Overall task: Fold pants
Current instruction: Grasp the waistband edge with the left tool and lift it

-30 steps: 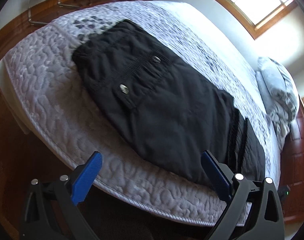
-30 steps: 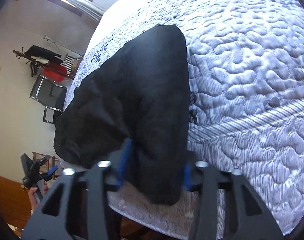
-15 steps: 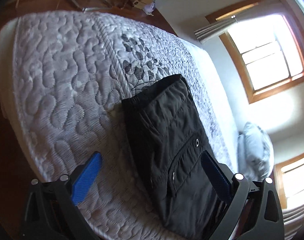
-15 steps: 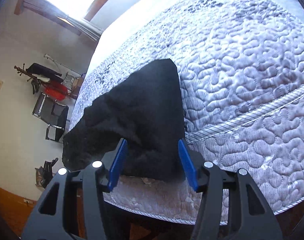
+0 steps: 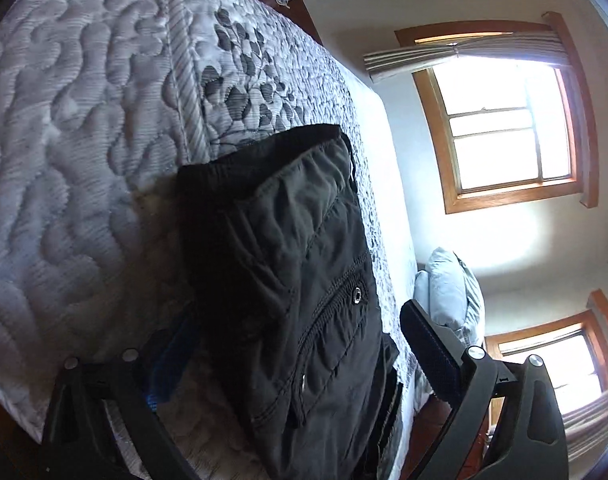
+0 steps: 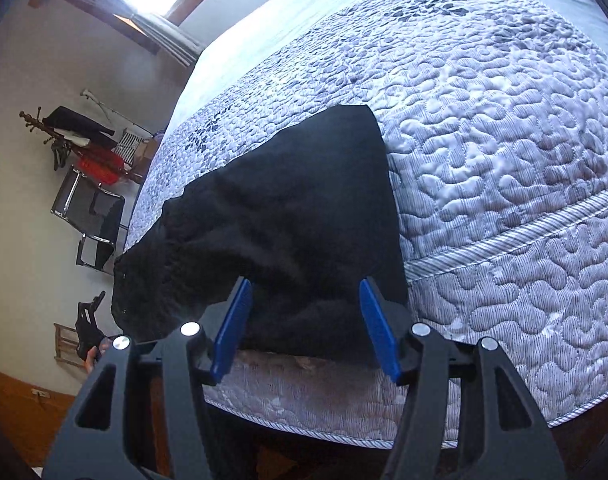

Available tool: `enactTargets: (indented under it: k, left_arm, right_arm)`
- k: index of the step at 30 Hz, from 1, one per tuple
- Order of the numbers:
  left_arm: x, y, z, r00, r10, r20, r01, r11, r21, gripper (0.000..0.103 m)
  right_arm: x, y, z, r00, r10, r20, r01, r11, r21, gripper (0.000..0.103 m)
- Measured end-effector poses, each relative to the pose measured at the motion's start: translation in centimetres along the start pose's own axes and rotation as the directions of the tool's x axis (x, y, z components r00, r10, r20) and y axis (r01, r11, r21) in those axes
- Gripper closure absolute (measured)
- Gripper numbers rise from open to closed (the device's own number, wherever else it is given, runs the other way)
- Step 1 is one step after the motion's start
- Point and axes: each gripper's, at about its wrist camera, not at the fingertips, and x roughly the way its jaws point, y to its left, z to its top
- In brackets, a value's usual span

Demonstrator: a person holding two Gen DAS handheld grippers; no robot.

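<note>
Black pants (image 5: 296,288) lie folded on the quilted bed (image 5: 76,128), near its edge. In the left wrist view my left gripper (image 5: 300,344) is open, its fingers straddling the waistband end with the snap-button pocket; one blue pad is partly hidden by the fabric. In the right wrist view the pants (image 6: 288,216) lie as a dark folded shape. My right gripper (image 6: 304,324) is open, its blue pads on either side of the near hem end at the mattress edge. The left gripper also shows in the right wrist view (image 6: 88,330), small at far left.
A pillow (image 5: 455,288) lies at the head of the bed. Windows (image 5: 507,136) are on the far wall. A chair (image 6: 92,220) and a coat rack with clothes (image 6: 76,136) stand beside the bed. Wooden floor lies below the mattress edge.
My right gripper has opened and let go of the pants hem. My left gripper has swung in close, so that its open fingers now straddle the waistband end.
</note>
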Motion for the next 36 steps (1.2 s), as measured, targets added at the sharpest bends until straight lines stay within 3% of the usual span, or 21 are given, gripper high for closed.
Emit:
enactTargets:
  k: [5,9,16,21,30,36]
  left_arm:
    - [1.4,-0.8,-0.7,1.0,0.025,-0.003,-0.025,0.999,0.021,0.011]
    - [2.0,-0.4,-0.9,0.996,0.09,-0.008,-0.09,0.996,-0.012,0.059]
    - [1.1,-0.3,-1.5,0.994,0.105,0.007,-0.105,0.994,-0.019,0.08]
    - [0.2,-1.7,-1.7,0.997,0.066,0.036,-0.065,0.998,-0.023,0.086]
    - [-0.9,-8.7,-3.2,0.997,-0.02,0.077,0.008,0.987,0.159,0.088]
    - [-1.8,-15.0,-6.4,0.995,-0.083,0.05,0.061,0.937,0.343,0.088]
  right_arm:
    - [0.3,0.8,0.2,1.0,-0.004,-0.006,0.004,1.0,-0.022,0.044]
    - [0.5,0.8,0.2,1.0,-0.023,-0.012,0.022,0.999,-0.029,0.043]
    - [0.4,0.1,-0.1,0.999,-0.032,-0.013,0.032,0.999,-0.01,0.043]
    - [-0.1,-0.5,-0.3,1.0,-0.027,0.001,0.026,1.0,0.009,0.041]
    - [-1.3,-1.3,-0.5,0.999,-0.02,0.031,0.019,0.999,0.036,0.039]
    - [-2.1,-1.8,-0.7,0.999,-0.006,0.052,0.003,0.999,0.051,0.039]
